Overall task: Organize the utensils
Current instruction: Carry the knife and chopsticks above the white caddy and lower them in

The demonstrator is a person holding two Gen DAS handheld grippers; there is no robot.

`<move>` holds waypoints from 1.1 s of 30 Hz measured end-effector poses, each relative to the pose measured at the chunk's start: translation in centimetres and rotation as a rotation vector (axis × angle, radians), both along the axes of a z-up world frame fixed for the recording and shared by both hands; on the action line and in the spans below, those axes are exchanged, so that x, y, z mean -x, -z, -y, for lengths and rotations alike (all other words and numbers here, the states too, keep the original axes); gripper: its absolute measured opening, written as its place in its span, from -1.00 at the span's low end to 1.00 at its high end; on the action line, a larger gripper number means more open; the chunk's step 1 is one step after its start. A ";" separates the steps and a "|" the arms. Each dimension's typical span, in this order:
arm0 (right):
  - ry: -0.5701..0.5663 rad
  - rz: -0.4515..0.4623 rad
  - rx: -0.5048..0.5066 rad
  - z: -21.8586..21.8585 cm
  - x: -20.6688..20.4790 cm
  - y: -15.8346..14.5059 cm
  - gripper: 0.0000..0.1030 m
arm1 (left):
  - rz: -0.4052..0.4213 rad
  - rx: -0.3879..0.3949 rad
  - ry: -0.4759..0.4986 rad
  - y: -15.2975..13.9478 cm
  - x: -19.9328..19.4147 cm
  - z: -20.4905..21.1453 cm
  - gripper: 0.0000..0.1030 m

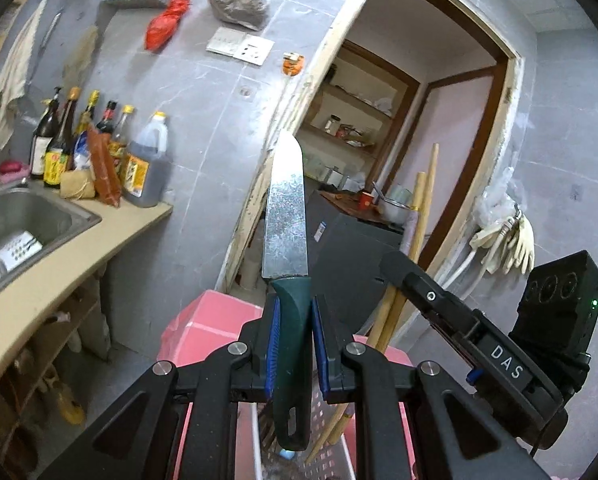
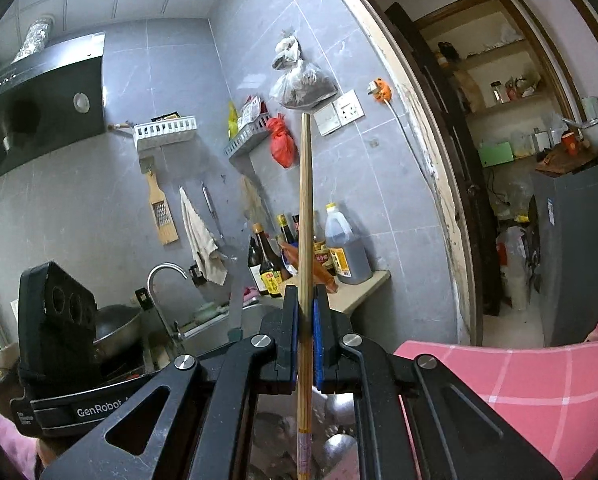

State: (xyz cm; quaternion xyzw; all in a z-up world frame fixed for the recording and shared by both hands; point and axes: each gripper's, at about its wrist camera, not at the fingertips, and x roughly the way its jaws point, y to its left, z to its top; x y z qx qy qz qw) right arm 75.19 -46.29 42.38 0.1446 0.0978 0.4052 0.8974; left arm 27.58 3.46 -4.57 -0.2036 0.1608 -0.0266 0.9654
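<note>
in my left wrist view, my left gripper (image 1: 293, 340) sits at the bottom centre, its blue pads clamped on the dark green handle of a knife (image 1: 286, 216). the blade points up through the middle of the frame, speckled and dull, its tip in front of the doorway (image 1: 431, 92). at the left edge are a steel sink (image 1: 27, 216) and a cluster of sauce bottles (image 1: 99, 152) on the beige counter (image 1: 59, 264). my right gripper (image 1: 403, 276) shows at the lower right, beside wooden sticks.

in my right wrist view, my right gripper (image 2: 307, 332) is at the bottom centre, jaws narrow and pinching wooden chopsticks (image 2: 306, 208) that stand straight up the middle of the frame, their tip near the wall socket (image 2: 345, 112). a range hood (image 2: 39, 108) fills the upper left, a faucet (image 2: 163, 276) is at lower left, and pink checked cloth (image 2: 519, 380) lies at lower right.
</note>
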 end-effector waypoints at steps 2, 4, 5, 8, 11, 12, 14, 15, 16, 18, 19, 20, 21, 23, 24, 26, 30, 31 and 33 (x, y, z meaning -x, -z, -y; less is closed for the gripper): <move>-0.005 0.001 0.000 -0.9 0.3 0.8 -0.89 | 0.010 -0.002 -0.020 0.5 0.4 0.1 -0.71; -0.009 0.005 0.009 -1.1 0.4 1.1 -0.89 | 0.017 -0.006 -0.033 0.9 0.7 0.2 -0.71; -0.010 0.006 0.012 -1.4 0.5 1.3 -0.88 | 0.025 -0.007 -0.042 1.1 0.8 0.3 -0.71; -0.016 0.013 0.024 -1.5 0.4 1.6 -0.89 | 0.034 -0.008 -0.070 1.1 0.9 0.4 -0.71; -0.025 0.017 0.025 -1.5 0.3 1.9 -0.88 | 0.049 -0.010 -0.088 1.1 1.3 0.9 -0.71; -0.027 0.017 0.026 -1.5 0.3 2.0 -0.88 | 0.056 -0.008 -0.099 1.2 1.5 1.1 -0.71; -0.036 0.013 0.022 -1.2 0.2 2.1 -0.89 | 0.067 0.004 -0.114 1.4 1.9 1.3 -0.71; -0.040 0.009 0.019 -1.2 0.1 2.2 -0.88 | 0.072 0.012 -0.124 1.5 1.9 1.4 -0.71; -0.046 0.001 0.013 -1.1 0.0 2.3 -0.88 | 0.073 0.020 -0.125 1.6 1.9 1.4 -0.71; -0.050 -0.006 0.010 -0.8 -0.2 2.4 -0.89 | 0.072 0.033 -0.126 1.8 1.7 1.5 -0.71; -0.054 -0.007 0.010 -0.7 -0.4 2.4 -0.89 | 0.071 0.040 -0.126 1.9 1.5 1.5 -0.71; -0.057 -0.007 0.010 -0.6 -0.5 2.4 -0.89 | 0.072 0.044 -0.126 1.9 1.4 1.6 -0.71; -0.061 -0.008 0.007 -0.5 -0.7 2.4 -0.89 | 0.070 0.040 -0.127 1.9 1.2 1.6 -0.71; -0.068 -0.014 0.002 -0.3 -0.9 2.4 -0.88 | 0.061 0.036 -0.133 2.2 1.0 1.8 -0.71; -0.070 -0.013 0.002 -0.2 -1.0 2.5 -0.89 | 0.056 0.042 -0.138 2.4 1.0 1.8 -0.71; -0.072 -0.012 0.006 -0.3 -0.9 2.6 -0.89 | 0.053 0.041 -0.146 2.7 1.1 2.0 -0.71; -0.086 -0.013 0.021 -0.3 -1.0 2.9 -0.89 | 0.057 0.002 -0.134 2.8 1.1 2.4 -0.71; -0.088 -0.014 0.022 -0.3 -1.0 3.0 -0.89 | 0.058 -0.002 -0.131 2.7 1.2 2.4 -0.71; -0.094 -0.023 0.020 -0.2 -1.2 3.3 -0.89 | 0.061 -0.012 -0.119 2.8 1.3 2.3 -0.71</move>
